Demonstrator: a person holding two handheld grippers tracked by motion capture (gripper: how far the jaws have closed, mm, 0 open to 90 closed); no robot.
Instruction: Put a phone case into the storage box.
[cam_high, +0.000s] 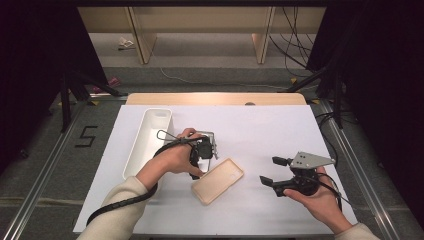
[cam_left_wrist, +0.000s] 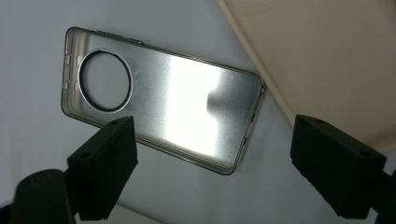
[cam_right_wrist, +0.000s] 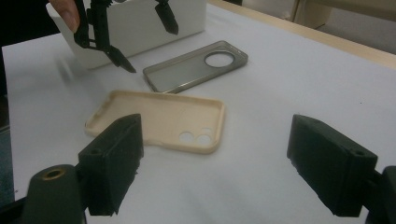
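A clear grey phone case (cam_left_wrist: 163, 98) with a round camera hole lies flat on the white table cover (cam_high: 260, 130). My left gripper (cam_left_wrist: 210, 140) hovers over it, jaws open and wide apart, touching nothing. In the high view this gripper (cam_high: 202, 150) covers most of the clear case (cam_high: 213, 139). A beige phone case (cam_high: 218, 181) lies open side up just nearer the person. My right gripper (cam_high: 269, 170) is held low to the right of the beige case (cam_right_wrist: 163, 121), open and empty, pointing at both cases. The right gripper view shows the clear case (cam_right_wrist: 194, 67) beyond.
A long white tray (cam_high: 147, 140) stands on the left of the table, close behind the left hand. The table's wooden far edge (cam_high: 215, 98) shows beyond the white cover. Cables trail from both grippers.
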